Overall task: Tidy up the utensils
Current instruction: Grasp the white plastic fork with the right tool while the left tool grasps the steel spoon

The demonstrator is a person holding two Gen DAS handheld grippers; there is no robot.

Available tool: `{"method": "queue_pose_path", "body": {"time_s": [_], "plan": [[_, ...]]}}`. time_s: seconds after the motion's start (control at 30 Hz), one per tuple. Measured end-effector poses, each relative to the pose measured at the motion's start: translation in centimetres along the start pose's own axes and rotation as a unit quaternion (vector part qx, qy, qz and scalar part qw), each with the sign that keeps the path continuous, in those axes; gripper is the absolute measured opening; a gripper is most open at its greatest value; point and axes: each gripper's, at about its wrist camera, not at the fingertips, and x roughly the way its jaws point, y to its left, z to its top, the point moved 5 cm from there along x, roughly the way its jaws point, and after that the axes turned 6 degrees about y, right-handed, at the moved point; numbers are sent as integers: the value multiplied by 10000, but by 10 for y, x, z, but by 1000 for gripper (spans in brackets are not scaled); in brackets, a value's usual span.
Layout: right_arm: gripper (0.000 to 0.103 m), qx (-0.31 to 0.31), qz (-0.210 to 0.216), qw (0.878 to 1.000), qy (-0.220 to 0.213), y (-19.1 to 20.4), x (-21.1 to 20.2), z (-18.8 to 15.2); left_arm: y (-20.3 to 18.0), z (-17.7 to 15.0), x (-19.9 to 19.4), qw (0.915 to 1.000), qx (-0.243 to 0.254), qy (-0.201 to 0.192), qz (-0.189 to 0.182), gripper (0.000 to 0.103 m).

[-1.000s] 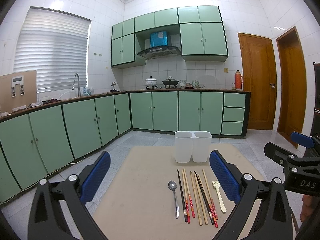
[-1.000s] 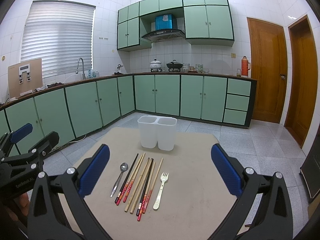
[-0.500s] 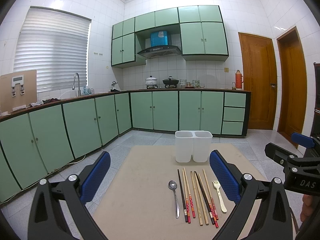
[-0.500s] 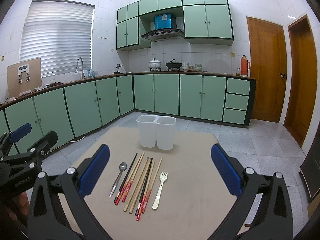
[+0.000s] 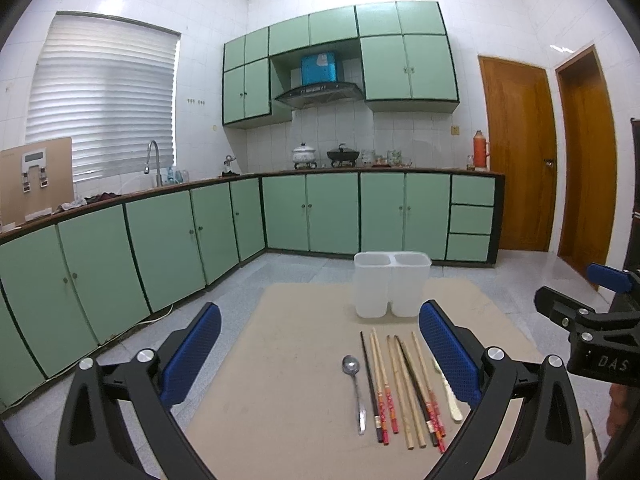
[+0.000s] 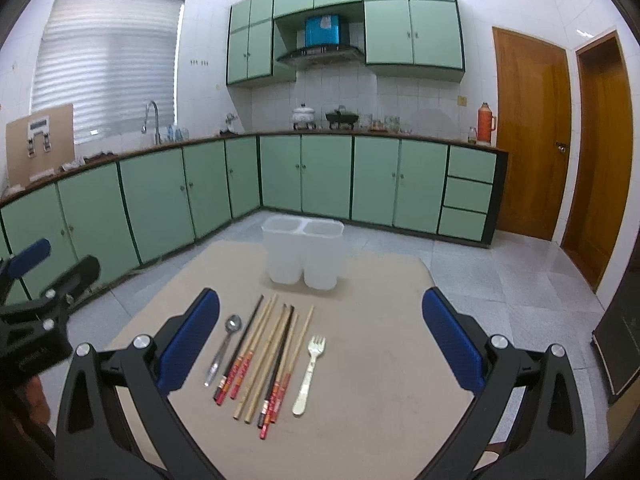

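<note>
A metal spoon (image 5: 353,384) (image 6: 224,344), several chopsticks (image 5: 404,388) (image 6: 268,356) and a cream fork (image 6: 310,368) (image 5: 448,392) lie side by side on a beige table (image 5: 288,380) (image 6: 380,340). A white two-compartment holder (image 5: 392,288) (image 6: 303,256) stands upright behind them, with nothing showing above its rim. My left gripper (image 5: 320,352) is open above the table, left of the utensils. My right gripper (image 6: 320,344) is open, hovering over the utensils. Neither holds anything.
The table's edges drop to a tiled floor (image 6: 500,280). Green cabinets (image 5: 160,240) run along the left and back walls. Each gripper shows at the edge of the other's view: the right (image 5: 592,340), the left (image 6: 36,320).
The right gripper has moved slightly forward and down toward the utensils. The left gripper has barely shifted. Nothing on the table has moved.
</note>
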Motion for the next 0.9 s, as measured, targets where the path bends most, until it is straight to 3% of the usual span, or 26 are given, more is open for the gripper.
{"method": "queue_pose_path", "body": {"time_s": [0.3,0.67,0.8,0.9], "plan": [[98,-21,-380,9941,1016,-18,74,-19,11,-19,68,9961,92,858,179,97],[96,-5,-149,9768,2137,-7,172,-31,1,-47,167,9798,257,1982,72,97],[73,-137,-2,9649,2623,0,205,-41,-3,-55,197,9738,316,2251,86,97],[67,6,99,9530,3028,-1,224,-51,-2,-61,212,9697,362,2413,83,97]]}}
